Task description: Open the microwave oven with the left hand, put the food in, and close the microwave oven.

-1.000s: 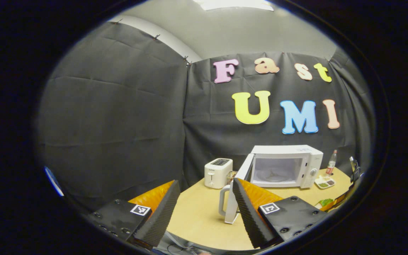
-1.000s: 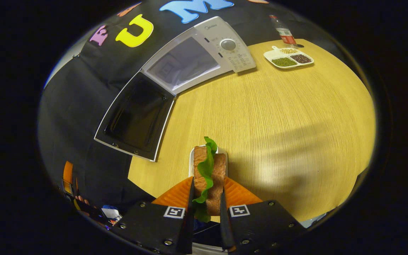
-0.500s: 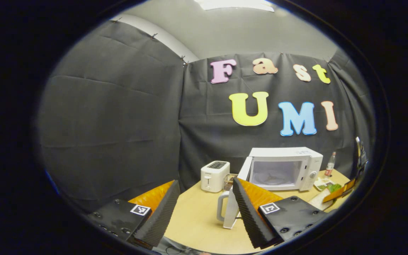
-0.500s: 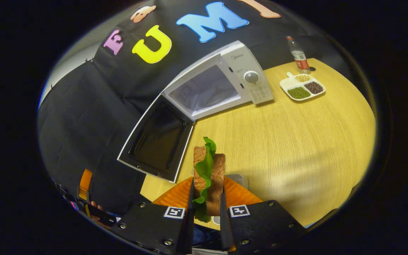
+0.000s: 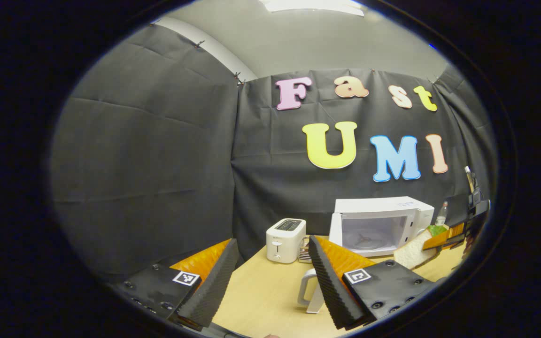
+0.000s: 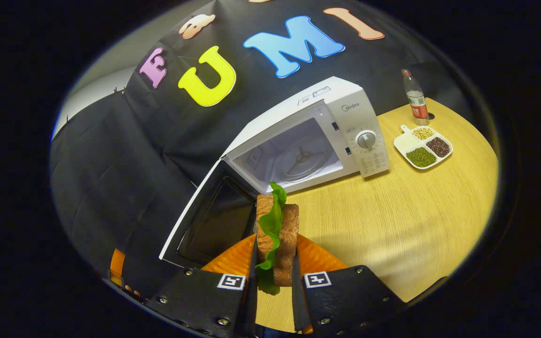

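White microwave (image 5: 383, 225) stands on the wooden bench (image 5: 266, 291) with its door (image 5: 312, 291) swung fully out, as seen in the left gripper view; a toaster (image 5: 285, 239) sits just beside it. The left tool (image 5: 270, 281) is released, fingers spread with nothing between them, hanging near the door's handle. At the right edge, a sandwich (image 5: 413, 253) carried by the other tool approaches the cavity.

In the right gripper view, the right tool (image 6: 273, 281) is clenched on the sandwich (image 6: 275, 234), both fingers pressing its bread slices, lettuce trailing out below. The sandwich is held in the air in front of the open cavity of the microwave (image 6: 308, 141), not yet inside. The door (image 6: 209, 220) lies to its left; a divided dish (image 6: 423, 146) and a bottle (image 6: 413, 98) stand well apart at the back.

Risks, as judged: the sandwich may clip the cavity's lower lip or the door edge if carried in too low, and the loose lettuce may slide out on release.
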Demonstrator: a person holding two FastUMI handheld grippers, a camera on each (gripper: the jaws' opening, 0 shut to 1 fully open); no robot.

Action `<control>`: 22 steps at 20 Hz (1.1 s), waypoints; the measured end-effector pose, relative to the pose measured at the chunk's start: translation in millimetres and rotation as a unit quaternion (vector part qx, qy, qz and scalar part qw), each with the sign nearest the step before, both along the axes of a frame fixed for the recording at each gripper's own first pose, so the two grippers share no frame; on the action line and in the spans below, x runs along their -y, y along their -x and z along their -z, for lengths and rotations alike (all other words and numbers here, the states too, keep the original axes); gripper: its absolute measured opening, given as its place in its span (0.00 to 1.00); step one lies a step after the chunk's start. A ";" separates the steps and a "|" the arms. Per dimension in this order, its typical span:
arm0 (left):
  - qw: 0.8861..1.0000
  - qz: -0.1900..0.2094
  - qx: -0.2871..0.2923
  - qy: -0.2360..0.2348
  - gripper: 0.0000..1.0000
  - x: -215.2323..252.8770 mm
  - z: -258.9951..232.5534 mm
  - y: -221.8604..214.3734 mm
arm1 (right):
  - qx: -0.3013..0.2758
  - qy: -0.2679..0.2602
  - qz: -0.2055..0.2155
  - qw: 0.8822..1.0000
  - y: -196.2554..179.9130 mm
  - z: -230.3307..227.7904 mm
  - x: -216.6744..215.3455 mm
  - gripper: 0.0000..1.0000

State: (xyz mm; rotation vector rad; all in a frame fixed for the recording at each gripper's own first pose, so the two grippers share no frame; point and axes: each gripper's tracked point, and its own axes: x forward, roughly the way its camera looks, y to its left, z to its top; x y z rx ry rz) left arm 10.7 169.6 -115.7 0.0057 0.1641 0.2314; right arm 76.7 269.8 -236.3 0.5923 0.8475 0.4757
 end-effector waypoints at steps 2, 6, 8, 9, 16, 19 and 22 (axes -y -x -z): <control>1.000 0.002 -0.005 0.000 0.98 -9.4 6.1 -7.7 | 0.010 0.005 0.008 1.000 -17.4 2.5 -11.0 0.31; 1.000 0.004 -0.020 -0.006 0.98 -30.8 19.1 -21.1 | 0.032 0.007 0.037 0.999 -54.4 6.4 -32.4 0.31; 1.000 0.001 -0.027 -0.001 0.98 -43.8 24.6 -27.2 | 0.044 0.013 0.055 0.997 -73.7 10.1 -40.3 0.31; 1.000 -0.002 -0.029 0.003 0.98 -50.1 27.0 -30.2 | 0.049 0.013 0.064 0.997 -82.5 11.2 -44.7 0.31; 0.999 -0.017 -0.047 -0.011 0.97 -88.9 40.4 -42.9 | 0.057 0.011 0.107 0.993 -138.4 43.4 -72.4 0.31; 0.998 -0.020 -0.056 -0.029 0.99 -100.6 41.3 -44.0 | 0.063 0.010 0.130 0.989 -167.6 58.6 -77.0 0.31; 0.997 -0.028 -0.064 -0.034 0.99 -111.3 45.5 -45.1 | 0.072 0.020 0.158 0.985 -192.5 71.3 -77.5 0.31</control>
